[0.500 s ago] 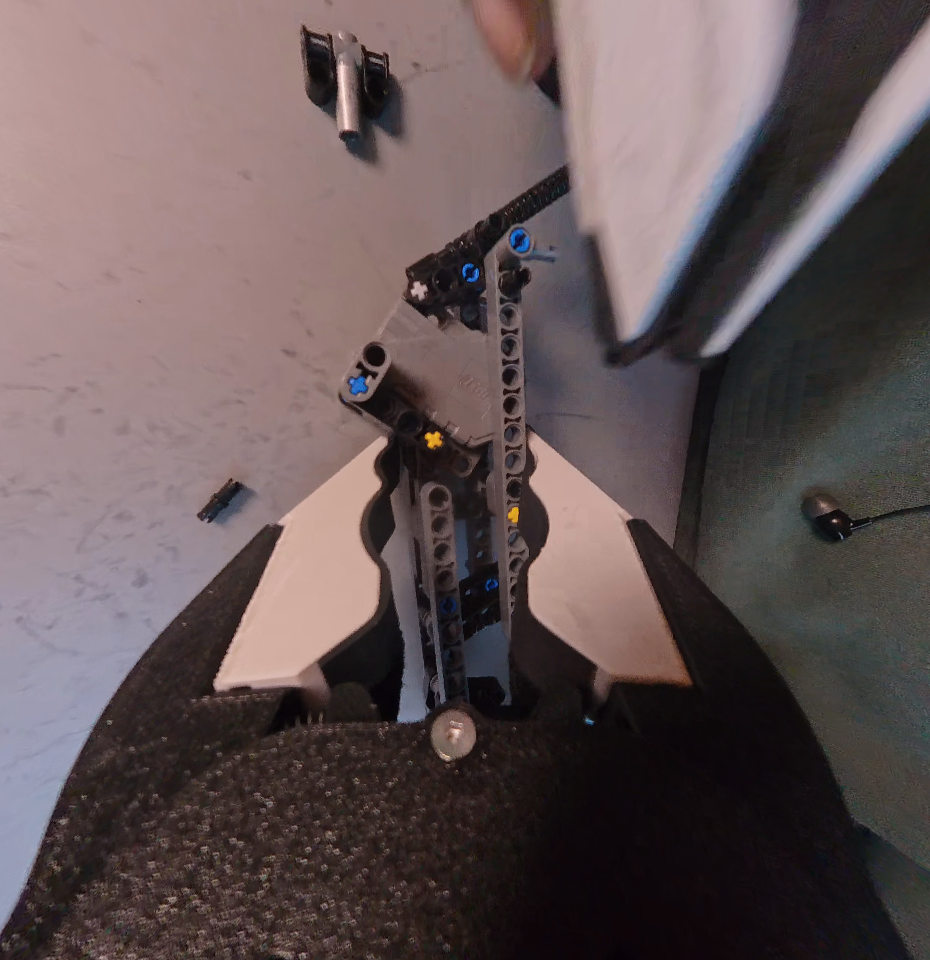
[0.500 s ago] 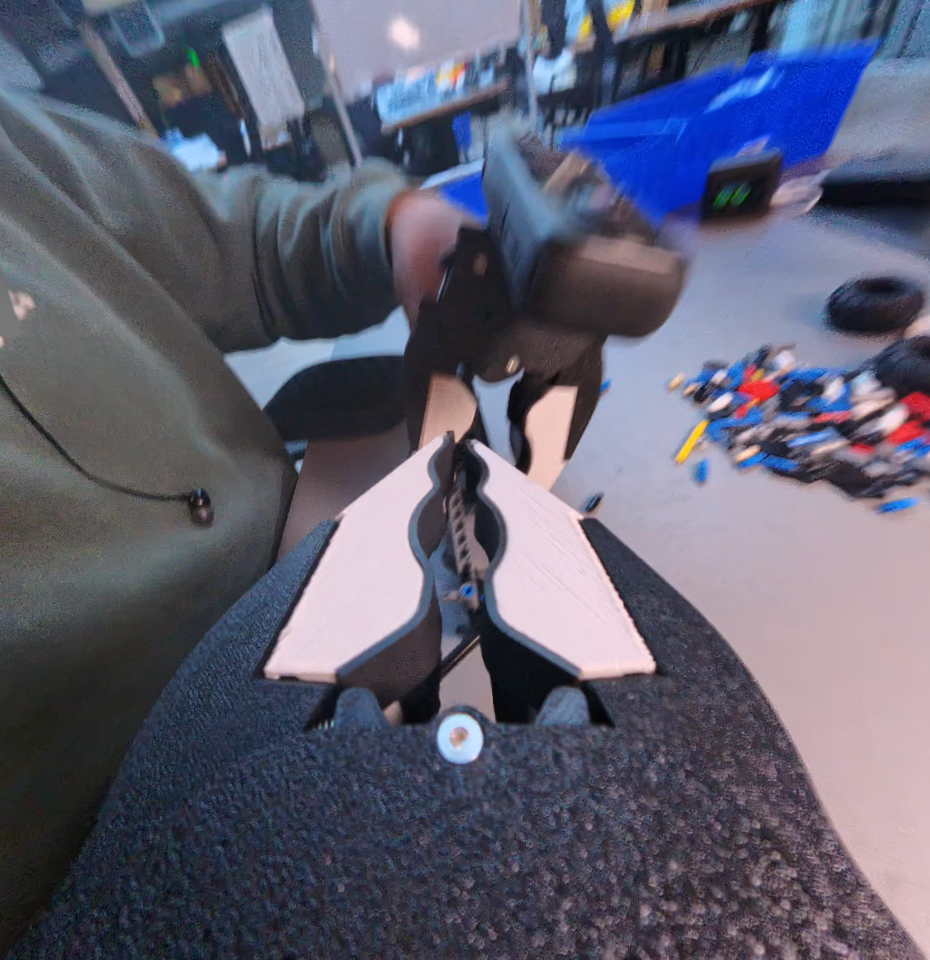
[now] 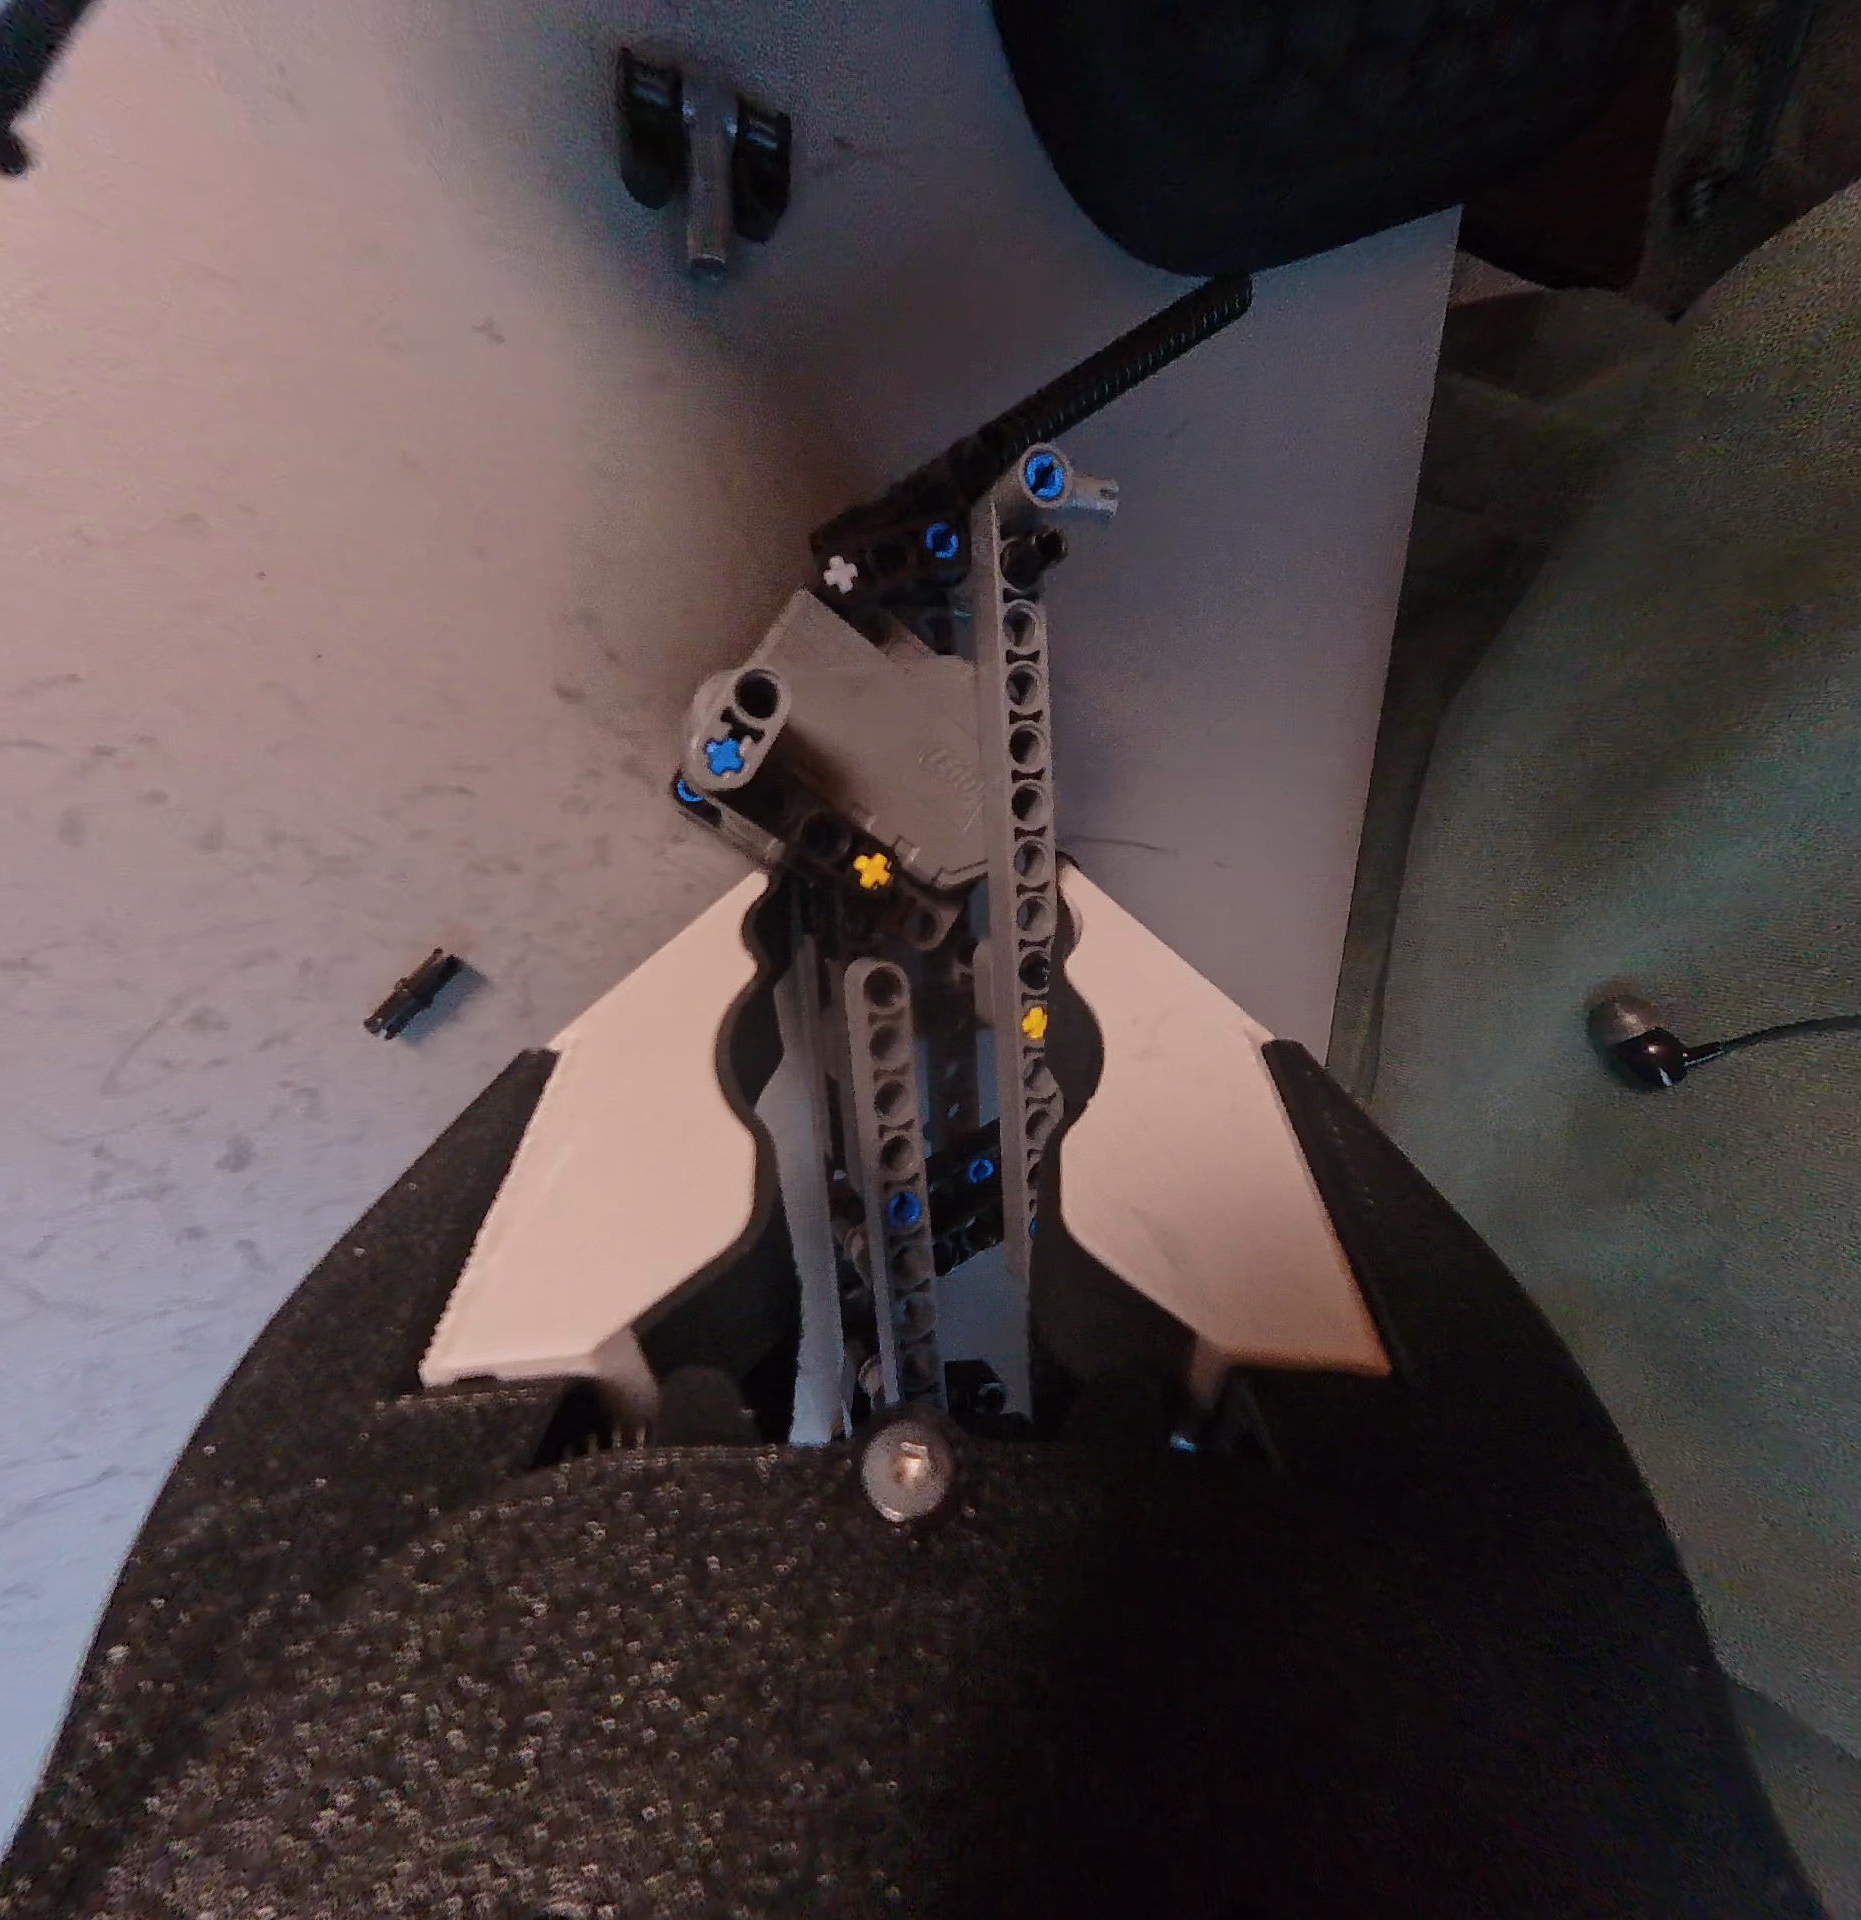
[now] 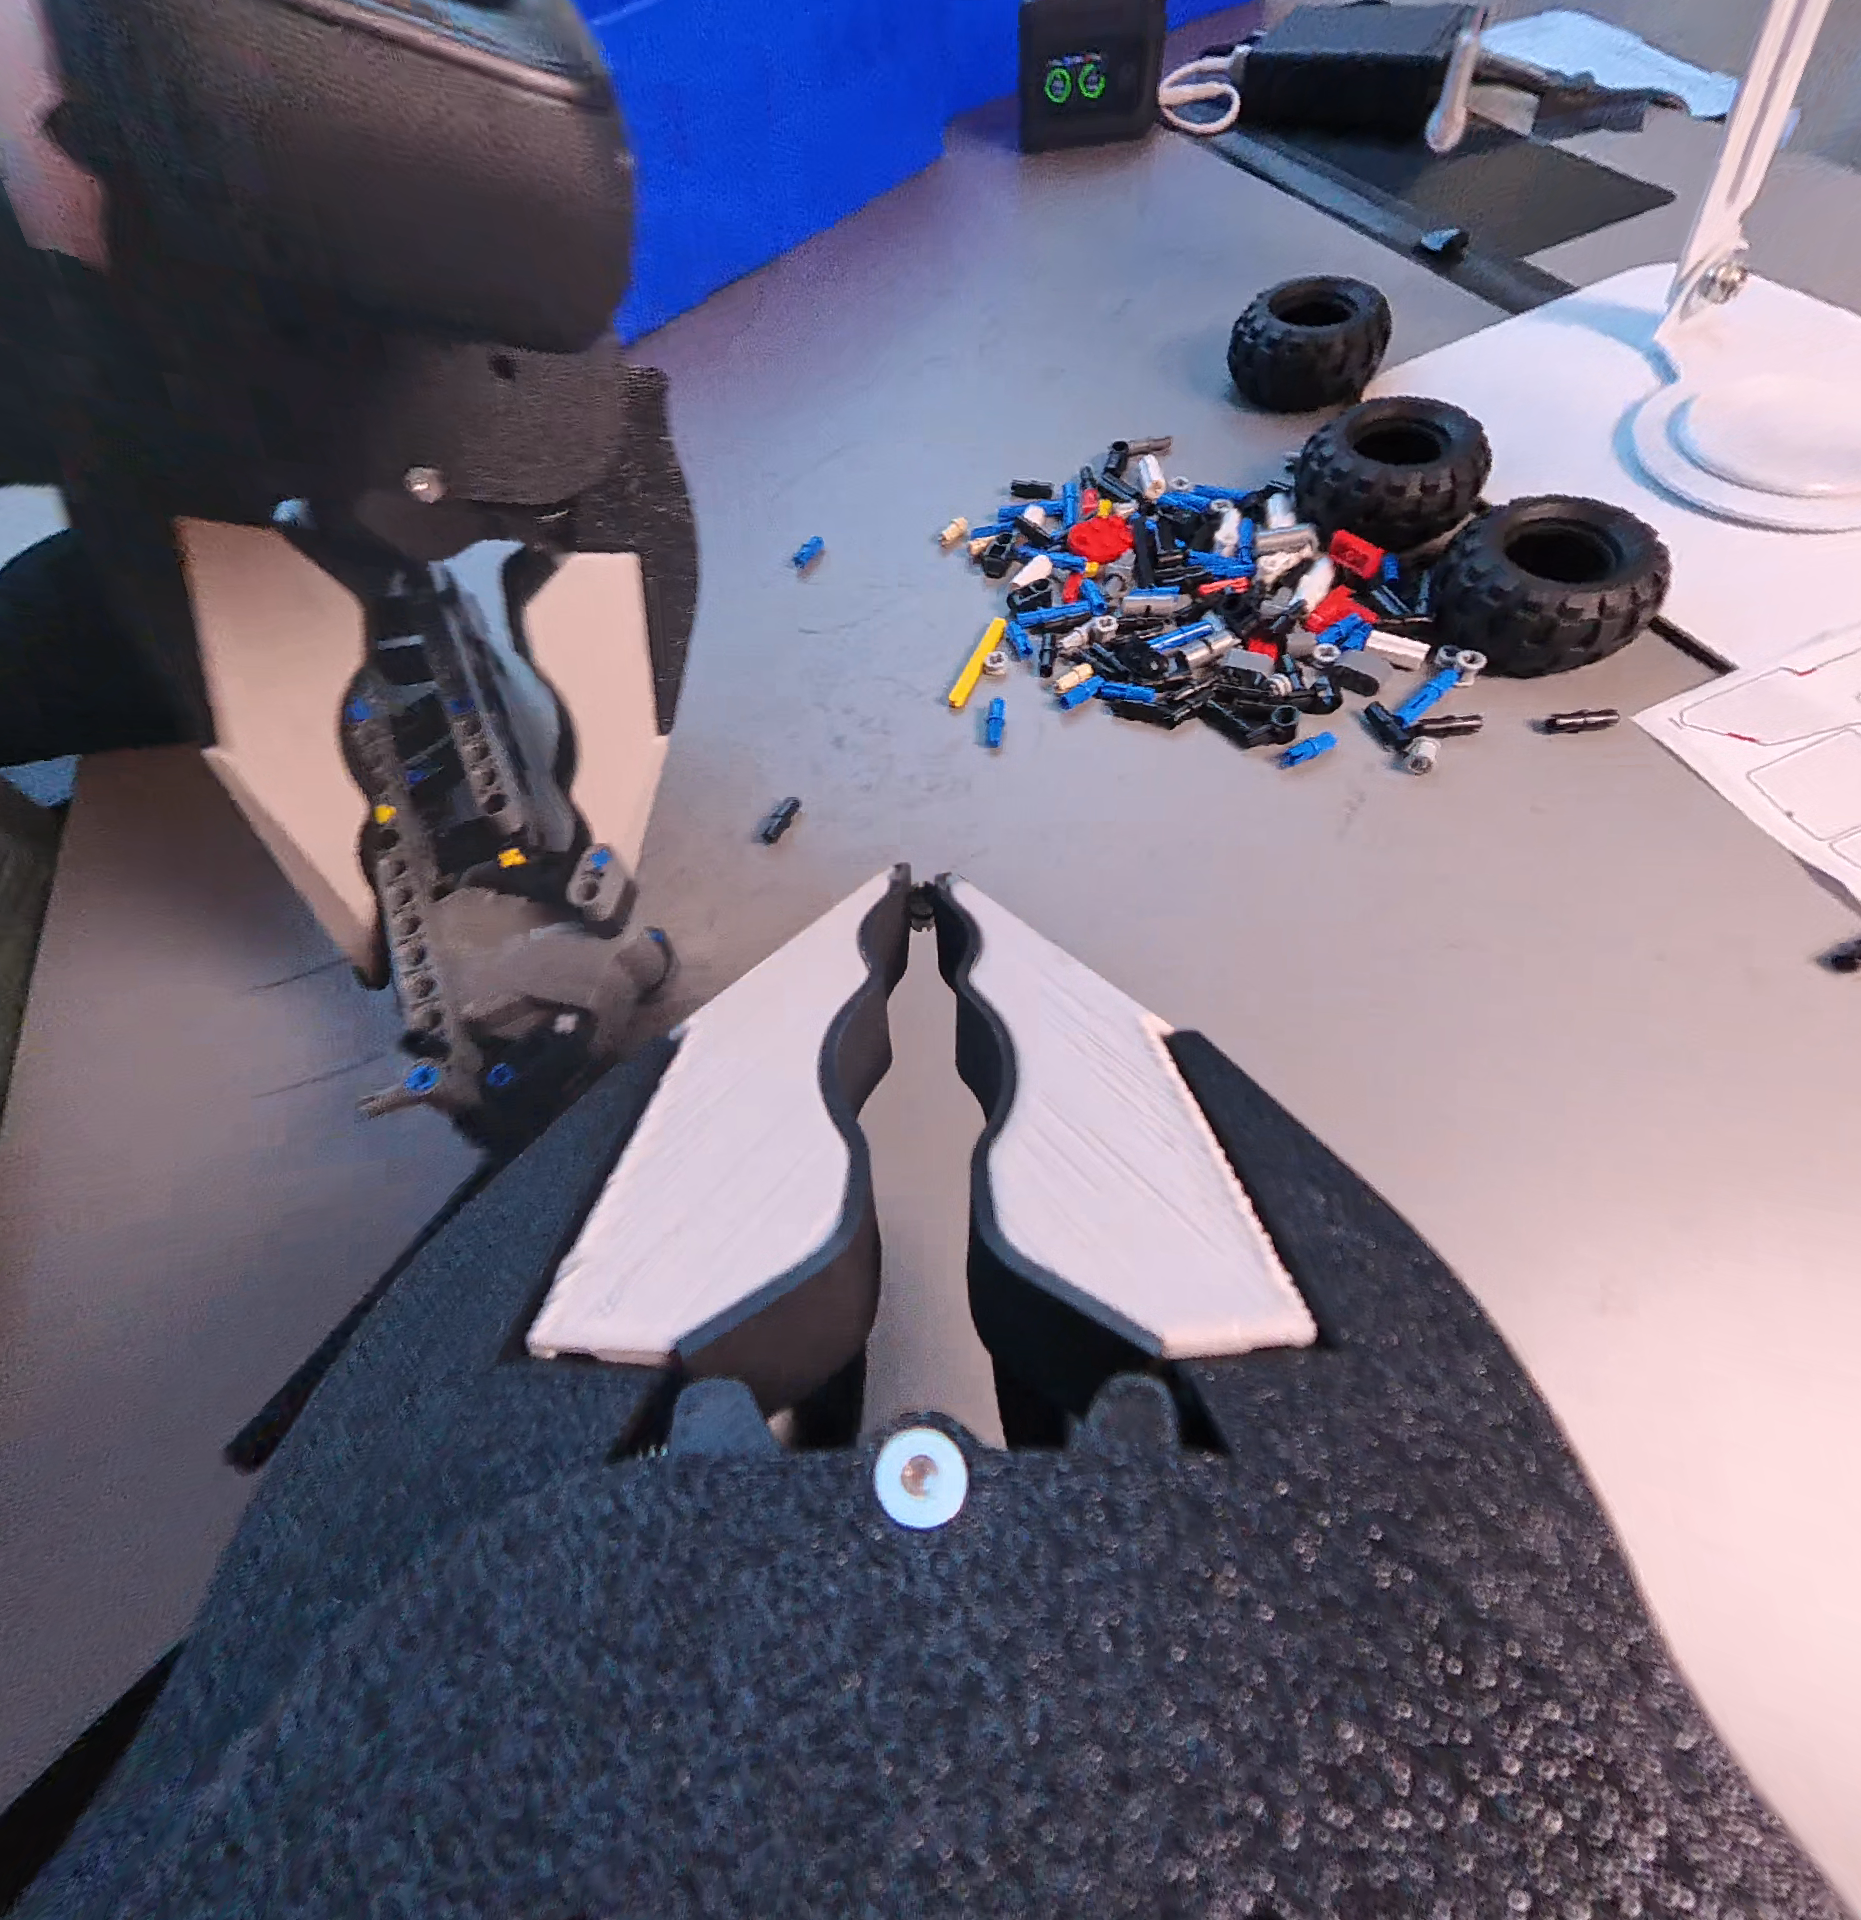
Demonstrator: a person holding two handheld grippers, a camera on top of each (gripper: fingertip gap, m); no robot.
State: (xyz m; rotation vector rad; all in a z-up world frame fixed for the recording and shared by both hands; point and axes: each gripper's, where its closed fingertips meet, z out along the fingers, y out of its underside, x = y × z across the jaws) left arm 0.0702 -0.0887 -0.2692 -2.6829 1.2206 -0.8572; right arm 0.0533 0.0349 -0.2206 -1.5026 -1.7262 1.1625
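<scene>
Gripping beam assembly (image 3: 967, 831), table edge (image 3: 1393, 623) close.

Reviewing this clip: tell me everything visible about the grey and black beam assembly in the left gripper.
The beam assembly is built of plastic pieces: long grey holed beams, a grey angled panel, black connectors, a ribbed black rod jutting up-right, with blue, yellow and white pins. It is clamped lengthwise between the fingers of the left gripper, its far end sticking out beyond the tips, held above the grey table. The right wrist view shows it blurred, tilted downward.
</scene>
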